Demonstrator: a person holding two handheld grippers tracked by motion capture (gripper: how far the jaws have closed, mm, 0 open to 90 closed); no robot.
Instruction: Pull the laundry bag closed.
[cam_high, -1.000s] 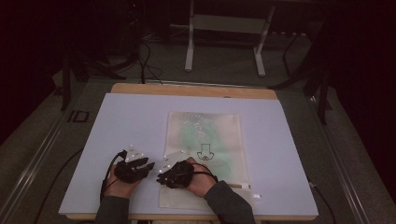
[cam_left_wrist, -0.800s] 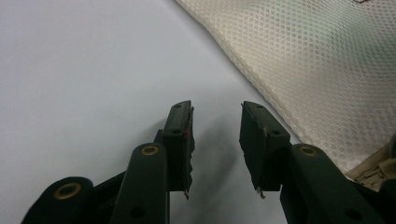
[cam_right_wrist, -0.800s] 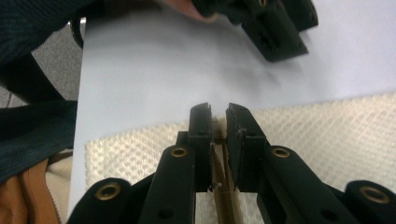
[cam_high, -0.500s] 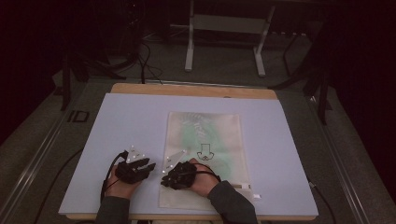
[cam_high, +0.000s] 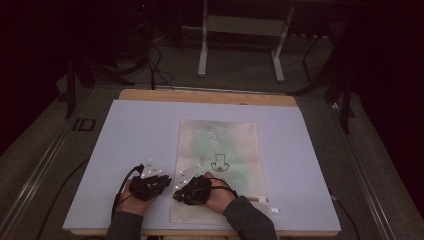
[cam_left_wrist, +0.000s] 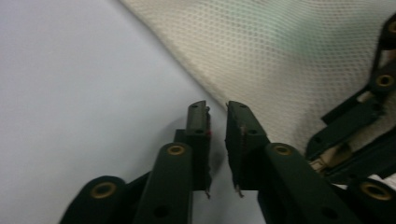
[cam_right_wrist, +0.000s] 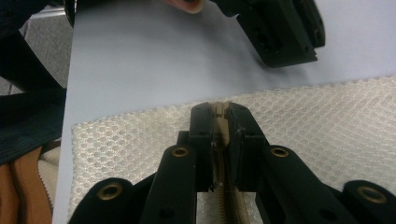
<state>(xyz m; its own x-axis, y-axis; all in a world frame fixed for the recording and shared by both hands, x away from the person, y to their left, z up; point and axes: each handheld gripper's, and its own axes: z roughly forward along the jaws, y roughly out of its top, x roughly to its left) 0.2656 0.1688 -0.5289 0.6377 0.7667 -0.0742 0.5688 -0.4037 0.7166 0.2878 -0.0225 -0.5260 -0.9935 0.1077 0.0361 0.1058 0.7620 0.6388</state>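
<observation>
A cream mesh zip bag (cam_high: 220, 145) with a green print lies flat on the pale table (cam_high: 140, 130). My right gripper (cam_high: 176, 196) is at the bag's near left corner, shut on the beige zipper (cam_right_wrist: 229, 205) along the bag's edge (cam_right_wrist: 327, 116). My left gripper (cam_high: 168, 181) rests just left of the bag on bare table. Its jaws (cam_left_wrist: 217, 107) have just been closing and stand a narrow gap apart with nothing between them, beside the mesh (cam_left_wrist: 280, 51). The right gripper's linkage (cam_left_wrist: 364, 126) shows at that view's right edge.
A pale tab (cam_high: 262, 201) sticks out at the bag's near right corner. The table's wooden far edge (cam_high: 210, 96) shows beyond the pale top. Behind it a metal stand (cam_high: 240, 45) and cables (cam_high: 155, 65) sit on the dark floor.
</observation>
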